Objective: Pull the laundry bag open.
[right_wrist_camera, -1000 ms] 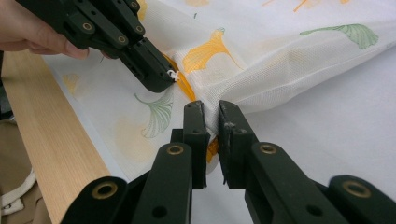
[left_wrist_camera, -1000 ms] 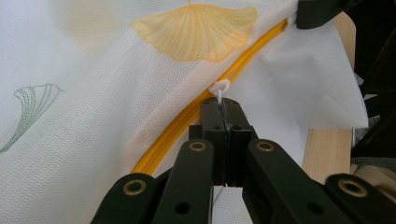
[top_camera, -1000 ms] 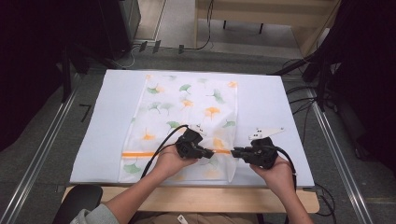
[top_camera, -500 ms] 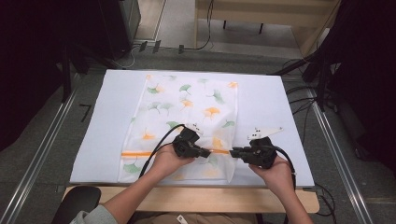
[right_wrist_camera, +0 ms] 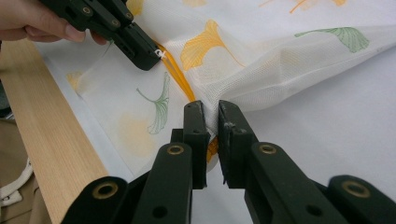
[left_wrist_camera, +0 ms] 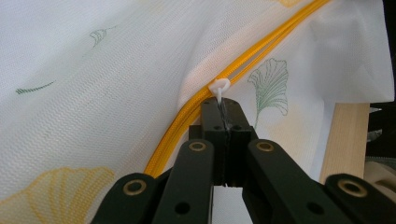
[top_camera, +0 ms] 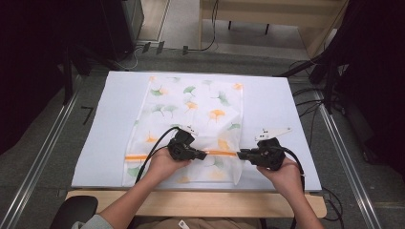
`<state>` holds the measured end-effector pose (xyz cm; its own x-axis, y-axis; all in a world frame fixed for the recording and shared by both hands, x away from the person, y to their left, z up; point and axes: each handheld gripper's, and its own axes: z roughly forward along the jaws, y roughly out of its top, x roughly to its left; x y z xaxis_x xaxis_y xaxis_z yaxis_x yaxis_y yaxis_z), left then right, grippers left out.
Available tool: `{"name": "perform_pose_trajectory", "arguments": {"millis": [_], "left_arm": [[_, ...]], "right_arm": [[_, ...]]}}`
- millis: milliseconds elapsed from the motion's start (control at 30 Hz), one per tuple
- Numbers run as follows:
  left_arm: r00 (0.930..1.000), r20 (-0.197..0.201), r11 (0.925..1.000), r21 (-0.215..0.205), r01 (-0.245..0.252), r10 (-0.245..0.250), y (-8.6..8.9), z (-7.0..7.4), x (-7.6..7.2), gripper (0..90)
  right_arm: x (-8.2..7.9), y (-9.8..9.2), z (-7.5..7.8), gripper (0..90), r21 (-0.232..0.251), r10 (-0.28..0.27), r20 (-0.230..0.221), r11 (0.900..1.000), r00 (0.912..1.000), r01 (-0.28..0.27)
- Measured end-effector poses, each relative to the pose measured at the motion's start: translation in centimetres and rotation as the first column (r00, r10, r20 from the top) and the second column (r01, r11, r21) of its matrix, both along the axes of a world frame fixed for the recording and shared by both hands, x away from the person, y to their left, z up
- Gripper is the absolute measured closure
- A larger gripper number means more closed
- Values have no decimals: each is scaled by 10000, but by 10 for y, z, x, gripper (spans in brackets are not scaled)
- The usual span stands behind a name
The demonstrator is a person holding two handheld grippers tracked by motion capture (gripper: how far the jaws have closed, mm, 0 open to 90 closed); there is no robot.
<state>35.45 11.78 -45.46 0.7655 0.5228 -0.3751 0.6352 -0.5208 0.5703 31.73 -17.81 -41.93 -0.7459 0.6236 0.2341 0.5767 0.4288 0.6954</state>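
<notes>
Two grips — left gripper (left_wrist_camera: 223, 112) pinching zipper pull (left_wrist_camera: 219, 87), right gripper (right_wrist_camera: 211, 116) clamping mesh bag (top_camera: 191, 109).

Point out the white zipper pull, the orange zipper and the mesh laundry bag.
white zipper pull (left_wrist_camera: 219, 87), left gripper view, on its ring above the closed jaws.
orange zipper (left_wrist_camera: 261, 45), left gripper view, on the doubled orange track.
mesh laundry bag (top_camera: 193, 102), high view, on its leaf-printed upper panel.
</notes>
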Motion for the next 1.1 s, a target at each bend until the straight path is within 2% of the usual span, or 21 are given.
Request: {"name": "perform_pose_trajectory", "arguments": {"millis": [1100], "left_arm": [[10000,-36,10000,-9,-53,53,2,2,0,900]], "right_arm": [[3,1,-2,846,-77,57,-122,10000,9999,-58]]}}
